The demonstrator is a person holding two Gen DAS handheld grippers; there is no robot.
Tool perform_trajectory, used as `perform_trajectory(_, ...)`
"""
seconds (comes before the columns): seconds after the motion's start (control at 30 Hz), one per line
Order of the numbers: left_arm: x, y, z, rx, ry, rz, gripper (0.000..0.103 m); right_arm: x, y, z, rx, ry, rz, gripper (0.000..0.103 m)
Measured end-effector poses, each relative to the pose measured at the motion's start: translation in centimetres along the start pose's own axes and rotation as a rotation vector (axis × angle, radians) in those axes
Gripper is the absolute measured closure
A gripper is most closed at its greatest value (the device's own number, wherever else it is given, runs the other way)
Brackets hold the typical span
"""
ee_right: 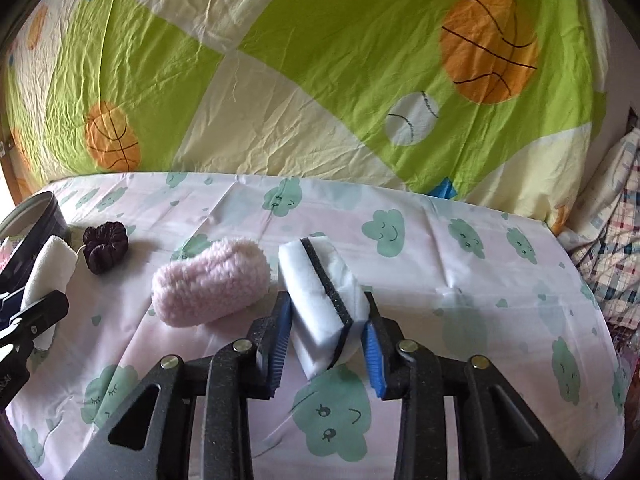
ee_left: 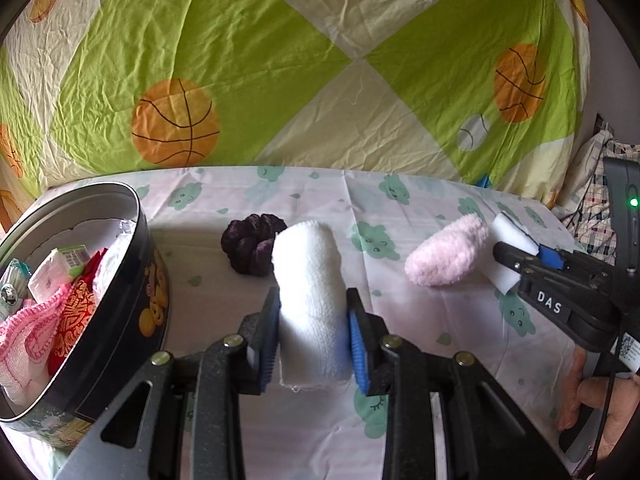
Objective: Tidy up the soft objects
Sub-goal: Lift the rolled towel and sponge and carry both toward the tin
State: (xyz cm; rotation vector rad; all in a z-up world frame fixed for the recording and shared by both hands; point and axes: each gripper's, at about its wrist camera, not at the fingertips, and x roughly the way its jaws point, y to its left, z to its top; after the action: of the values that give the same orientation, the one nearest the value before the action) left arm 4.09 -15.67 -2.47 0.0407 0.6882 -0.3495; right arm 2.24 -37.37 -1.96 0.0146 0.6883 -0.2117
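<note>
left tool: clamped on rolled white towel, near the tin at left, likely its destination | right tool: gripping white sponge across its sides | pink fuzzy pouch, purple scrunchie lie loose on the bench.

A white rolled towel is showing between blue-padded black fingers. The sponge is showing white with a black stripe. A fluffy pale pink pouch and dark purple scrunchie are lying on a white sheet printed with green clouds.
</note>
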Motion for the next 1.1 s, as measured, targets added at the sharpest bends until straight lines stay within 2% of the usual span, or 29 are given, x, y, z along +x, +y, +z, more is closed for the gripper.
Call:
perform_trajectory(0.13,-0.2,-0.3,-0.2,0.012,-0.015,-0.009,0.073,-3.0,-0.8,-0.8,0.109,-0.079,-0.058,0.068)
perform_trajectory(0.27,-1.0,-1.1,-0.3,0.061,-0.065,0.021,0.073,-6.2,-0.7,-2.1,0.202,-0.171,-0.101,0.068)
perform_trajectory(0.4,-1.4,-1.5,-0.5,0.073,-0.087,0.011,0.073,-8.4,0.3,-3.6,0.234,-0.232,-0.145,0.068)
perform_trajectory(0.53,-1.8,-1.9,-0.9,0.102,-0.116,0.034,0.073,-9.9,1.2,-4.2,0.213,-0.290,-0.182,0.067)
perform_trajectory(0.63,-2.3,-2.2,-1.1,0.119,-0.143,0.042,0.073,-10.3,1.3,-4.5,0.223,-0.294,-0.190,0.067)
perform_trajectory(1.1,-3.2,-1.8,-1.8,0.102,-0.137,0.009,0.073,-11.5,2.3,-5.1,0.207,-0.327,-0.213,0.067)
